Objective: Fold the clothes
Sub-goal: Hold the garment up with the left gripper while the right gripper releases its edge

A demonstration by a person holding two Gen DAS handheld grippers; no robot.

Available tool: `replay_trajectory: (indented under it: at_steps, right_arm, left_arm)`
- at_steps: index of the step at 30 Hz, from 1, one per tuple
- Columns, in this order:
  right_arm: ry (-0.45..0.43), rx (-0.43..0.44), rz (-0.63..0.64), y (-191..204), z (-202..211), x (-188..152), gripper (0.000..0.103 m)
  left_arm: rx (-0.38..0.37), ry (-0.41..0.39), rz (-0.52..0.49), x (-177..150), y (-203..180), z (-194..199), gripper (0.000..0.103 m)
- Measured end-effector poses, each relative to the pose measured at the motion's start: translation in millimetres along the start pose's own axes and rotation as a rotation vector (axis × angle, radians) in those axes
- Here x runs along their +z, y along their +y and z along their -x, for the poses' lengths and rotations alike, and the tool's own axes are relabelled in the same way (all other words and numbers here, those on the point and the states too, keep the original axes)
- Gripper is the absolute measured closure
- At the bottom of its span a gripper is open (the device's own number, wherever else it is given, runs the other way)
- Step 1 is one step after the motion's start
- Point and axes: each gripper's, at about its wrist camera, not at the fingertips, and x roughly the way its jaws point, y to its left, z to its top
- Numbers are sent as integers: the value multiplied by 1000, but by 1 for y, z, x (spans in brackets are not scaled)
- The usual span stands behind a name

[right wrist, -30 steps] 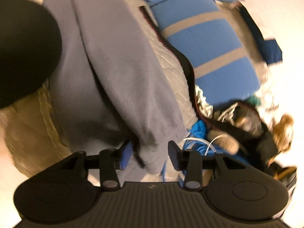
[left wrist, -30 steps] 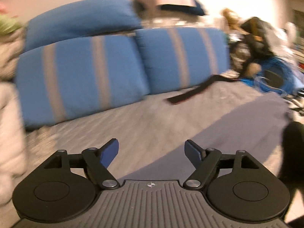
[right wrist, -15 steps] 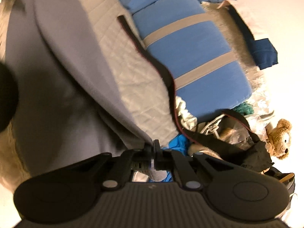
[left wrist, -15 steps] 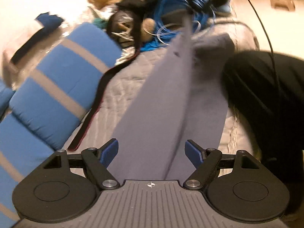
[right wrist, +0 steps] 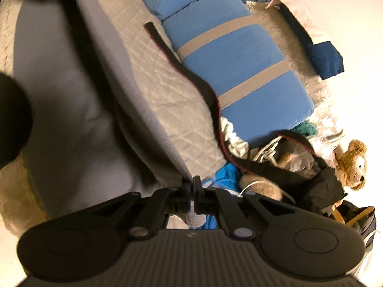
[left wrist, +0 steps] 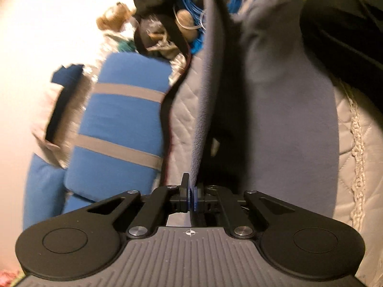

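left tool: fingers together, clamped on an edge of the grey garment. the pinched edge rises from the fingers as a thin upright fold running away from the camera.

right tool: fingers together, clamped on another edge of the same grey garment; a small tuft of grey cloth shows just behind the fingers.

garment position: spread lengthwise on the quilted bedspread of the bed, between the two tools, one long edge lifted off the bed with a dark shadowed gap under it. the rest lies flat on the bedspread.

other items on the bed:
- black strap with a red edge, lying on the bedspread along the base of the pillows.
- blue pillows with grey stripes along the far edge of the bed; same pillows in the left view.
- teddy bear near the corner of the bed, beside a heap of dark cloth and blue cord.
- navy cloth beyond the pillows, by the wall.

left view blurred toward the edges.
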Motion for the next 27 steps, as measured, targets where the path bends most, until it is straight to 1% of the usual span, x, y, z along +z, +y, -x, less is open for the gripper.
replay_trajectory:
  at_steps: [4, 7, 10, 14, 16, 18, 20, 22, 27]
  right_arm:
    - [14, 0, 35, 23, 7, -11, 95]
    - [26, -15, 123, 50, 10, -18, 95]
    - [37, -17, 216, 77, 11, -25, 95]
    - [61, -14, 287, 101, 7, -33, 95]
    - [69, -15, 311, 106, 6, -35, 95]
    - [74, -23, 335, 108, 8, -38, 100]
    - [77, -24, 332, 105, 11, -39, 101]
    - [84, -12, 329, 105, 13, -40, 101]
    - [109, 41, 350, 118, 11, -44, 102]
  left_arm:
    - [-16, -23, -31, 7, -1, 14, 100]
    - [-59, -28, -74, 12, -16, 17, 100]
    - [-104, -27, -119, 10, -32, 20, 100]
    - [-149, -18, -150, 6, -46, 19, 100]
    - [-160, -11, -151, 5, -49, 17, 100]
    - [-170, -3, -139, 5, -50, 16, 100]
    - [-175, -2, -132, 6, -51, 17, 100]
    - [-181, -6, -128, 6, -54, 18, 100]
    - [-191, 0, -163, 2, -66, 15, 100]
